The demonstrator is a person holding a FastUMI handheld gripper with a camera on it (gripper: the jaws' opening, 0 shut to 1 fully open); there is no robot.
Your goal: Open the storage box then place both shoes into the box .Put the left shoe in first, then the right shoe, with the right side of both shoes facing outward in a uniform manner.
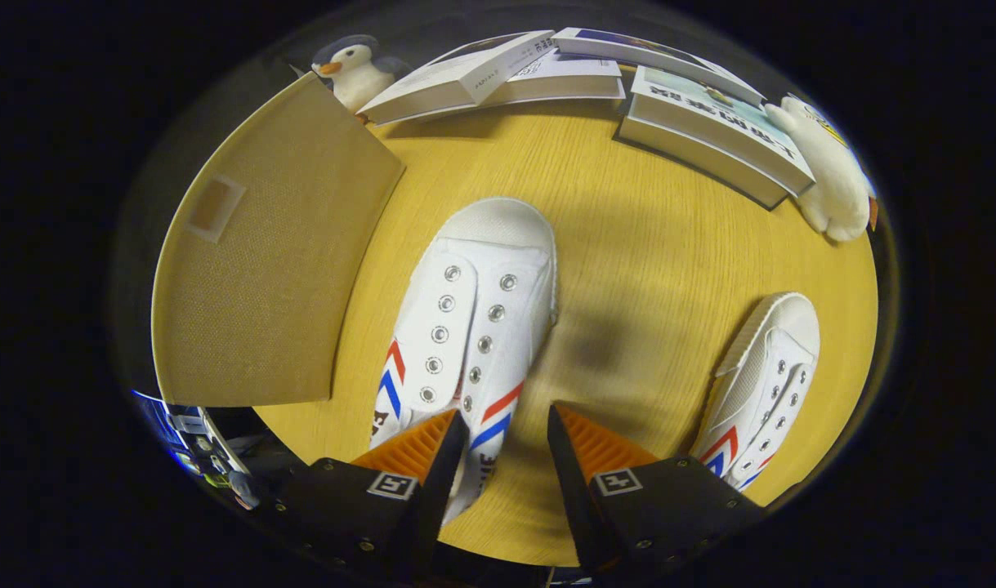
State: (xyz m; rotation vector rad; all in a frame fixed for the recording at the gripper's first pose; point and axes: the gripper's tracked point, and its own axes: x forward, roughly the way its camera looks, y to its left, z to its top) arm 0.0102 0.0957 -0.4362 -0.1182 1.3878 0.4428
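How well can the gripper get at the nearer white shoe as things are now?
Probably yes. The gripper is open above the nearer white shoe, one finger over its heel end and the other over bare wooden table. Nothing lies between. The beige storage box stands apart alongside.

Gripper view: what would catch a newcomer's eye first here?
A white shoe with red and blue stripes lies on the wooden table, its heel end between the open gripper fingers. A second matching shoe lies apart on the other side of one finger, and a tan storage box sits beside the first shoe. Beyond them are books and a toy penguin.
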